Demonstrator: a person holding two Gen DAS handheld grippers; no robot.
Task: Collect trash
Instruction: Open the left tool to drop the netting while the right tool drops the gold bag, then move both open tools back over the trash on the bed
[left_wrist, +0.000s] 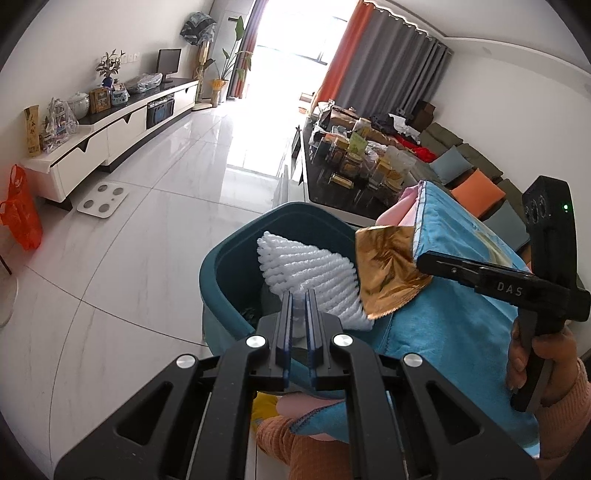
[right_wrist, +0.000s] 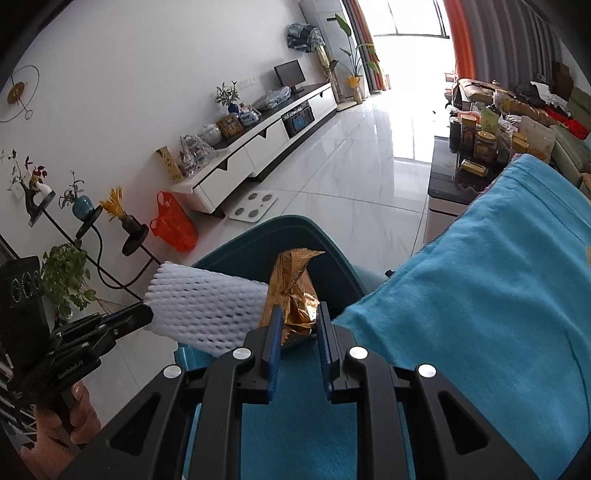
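A teal trash bin (left_wrist: 225, 266) stands open on the floor just ahead of both grippers. My left gripper (left_wrist: 299, 314) is shut on a white foam net sleeve (left_wrist: 314, 273) and holds it over the bin's mouth. In the right wrist view this sleeve (right_wrist: 207, 310) sticks out from the left gripper (right_wrist: 147, 315) over the bin rim (right_wrist: 295, 225). My right gripper (right_wrist: 300, 328) is shut on a crumpled gold wrapper (right_wrist: 293, 291). The left wrist view shows the wrapper (left_wrist: 388, 273) at the right gripper (left_wrist: 421, 260), above the bin's right side. A blue cloth (left_wrist: 461, 314) lies draped beside the bin.
A dark coffee table (left_wrist: 332, 192) crowded with jars stands beyond the bin, with a sofa and cushions (left_wrist: 476, 188) to its right. Along the left wall runs a white TV cabinet (left_wrist: 110, 136). A white scale (left_wrist: 103, 201) and an orange bag (left_wrist: 20, 210) sit on the tiled floor.
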